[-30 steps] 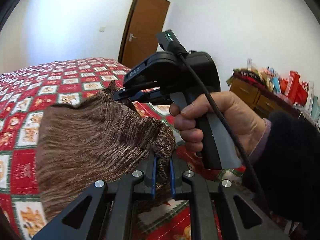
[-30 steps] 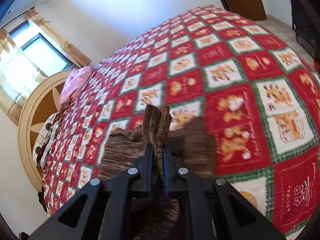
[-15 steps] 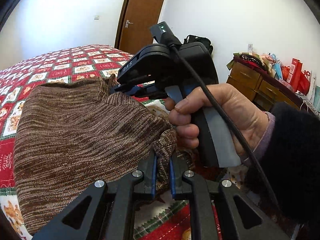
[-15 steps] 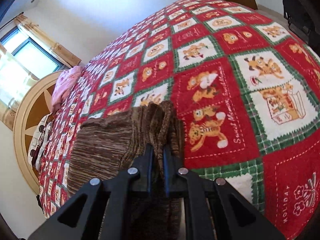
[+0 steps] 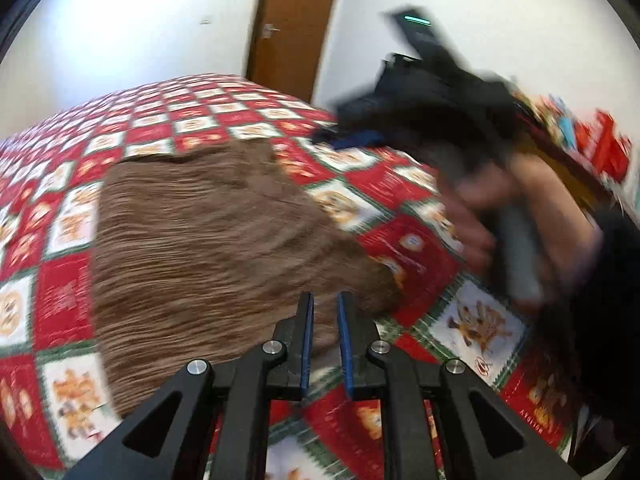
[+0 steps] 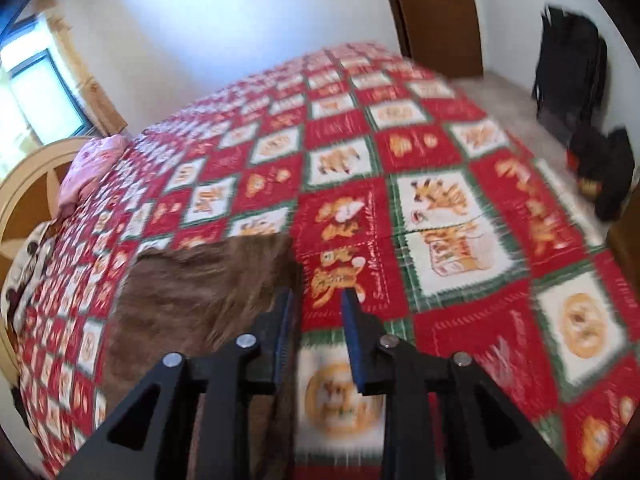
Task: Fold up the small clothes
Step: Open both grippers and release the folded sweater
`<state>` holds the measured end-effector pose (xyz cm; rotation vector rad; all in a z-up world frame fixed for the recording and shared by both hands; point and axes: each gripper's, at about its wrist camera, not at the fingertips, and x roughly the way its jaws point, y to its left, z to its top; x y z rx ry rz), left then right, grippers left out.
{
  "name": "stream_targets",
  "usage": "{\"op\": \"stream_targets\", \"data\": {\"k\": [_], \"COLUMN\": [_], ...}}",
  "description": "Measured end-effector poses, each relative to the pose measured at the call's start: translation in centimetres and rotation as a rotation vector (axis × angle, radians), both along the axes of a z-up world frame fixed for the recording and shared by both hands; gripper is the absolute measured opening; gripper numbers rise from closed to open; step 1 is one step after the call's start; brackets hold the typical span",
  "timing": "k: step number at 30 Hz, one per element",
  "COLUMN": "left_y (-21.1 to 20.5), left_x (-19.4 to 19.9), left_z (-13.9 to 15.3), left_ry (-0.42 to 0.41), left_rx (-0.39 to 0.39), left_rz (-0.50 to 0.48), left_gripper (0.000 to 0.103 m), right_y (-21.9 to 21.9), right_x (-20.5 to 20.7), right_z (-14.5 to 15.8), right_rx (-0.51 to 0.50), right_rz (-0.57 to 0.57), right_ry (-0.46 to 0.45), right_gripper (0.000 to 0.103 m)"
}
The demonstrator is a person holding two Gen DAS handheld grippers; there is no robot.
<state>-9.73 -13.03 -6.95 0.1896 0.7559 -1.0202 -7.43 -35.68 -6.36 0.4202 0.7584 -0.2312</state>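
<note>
A brown knit garment [image 5: 200,240] [image 6: 192,292] lies spread flat on the red, white and green patchwork bedspread [image 5: 380,184] [image 6: 440,160]. My left gripper [image 5: 324,296] sits at its near edge, almost shut, with brown knit showing in the narrow slit between the pads. My right gripper [image 6: 316,292] has its jaws opening with only bedspread between them; the garment's right edge lies just beside its left finger [image 6: 285,320]. In the left wrist view the right gripper [image 5: 320,136] is blurred, held by a hand [image 5: 500,208] above the bed to the right of the garment.
A brown door [image 5: 288,20] [image 6: 440,12] stands behind the bed. A dresser piled with bags [image 5: 600,148] is at the right. Black bags [image 6: 568,60] sit on the floor by the wall. A round headboard [image 6: 24,184] and a pink pillow [image 6: 88,168] are at the left.
The garment went from lifted and bunched to lying flat on the bed. The right gripper let go of its corner and drew off to the right. The left gripper stays at the near edge.
</note>
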Motion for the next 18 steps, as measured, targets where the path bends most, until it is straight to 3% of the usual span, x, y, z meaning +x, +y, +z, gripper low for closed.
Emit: {"op": "stream_targets", "data": {"k": [3,6,10,14,18], "left_y": [1.2,1.3,1.1,1.3,1.2], "left_x": [0.9,2.0,3.3,4.4,5.1], "left_z": [1.0,1.4,0.4,-1.1,-2.7], "left_ry": [-0.038,-0.081,-0.139,-0.105,-0.073], "left_rx": [0.013,0.094,0.191,0.233,0.262], "left_rz": [0.076,0.167,0.263,0.299,0.301], "left_gripper": [0.012,0.012,0.012,0.012,0.012], "right_y": [3.2,6.0,9.3,9.7,9.7], "right_x": [-2.1,-3.0,-2.4,-2.9,-4.5], "right_z": [1.0,0.9,-0.9,-2.7,-3.4], "right_rx": [-0.029,-0.026,-0.083,-0.072,-0.124], "right_rz": [0.058,0.108,0.161,0.148,0.132], "right_ry": [-0.013,-0.023,0.035,0.07,0.125], "right_gripper": [0.029,0.029,0.027,0.026,0.027]}}
